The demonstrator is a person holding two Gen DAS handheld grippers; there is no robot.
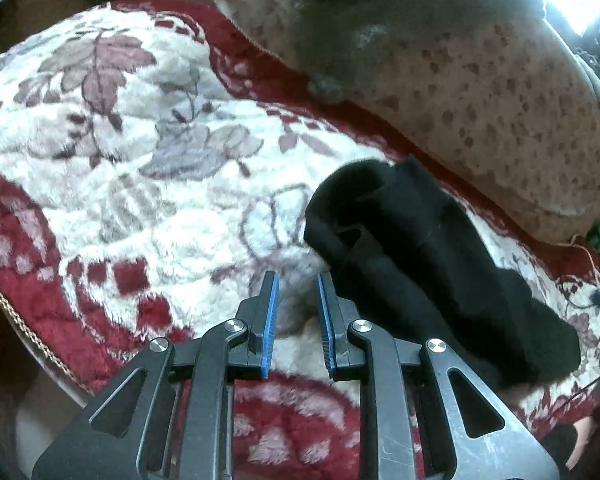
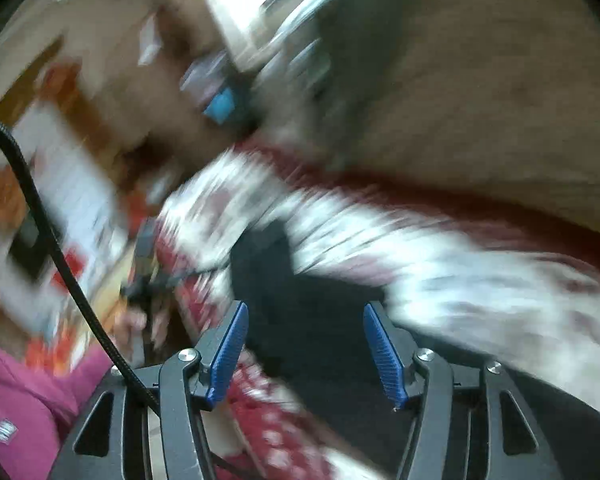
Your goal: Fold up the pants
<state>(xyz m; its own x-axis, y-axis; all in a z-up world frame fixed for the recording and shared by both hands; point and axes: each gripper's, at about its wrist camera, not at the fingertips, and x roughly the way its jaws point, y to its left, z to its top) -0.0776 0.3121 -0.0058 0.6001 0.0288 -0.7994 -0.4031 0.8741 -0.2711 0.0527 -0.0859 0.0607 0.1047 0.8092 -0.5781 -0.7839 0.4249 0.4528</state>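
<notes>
Black pants (image 1: 420, 264) lie bunched on the floral blanket (image 1: 120, 152), at two o'clock of the left hand-held gripper (image 1: 297, 280), narrowly parted and empty; the right hand-held gripper (image 2: 304, 312) gapes wide, empty, over them.

no readable text in either view; only mark is a small white striped logo on the pink garment (image 2: 24, 408), right wrist view, too blurred to identify

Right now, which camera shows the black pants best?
The left wrist view: the black pants lie sharp on the floral blanket, bunched and partly folded. The right wrist view shows them only as a motion-blurred dark patch.
</notes>
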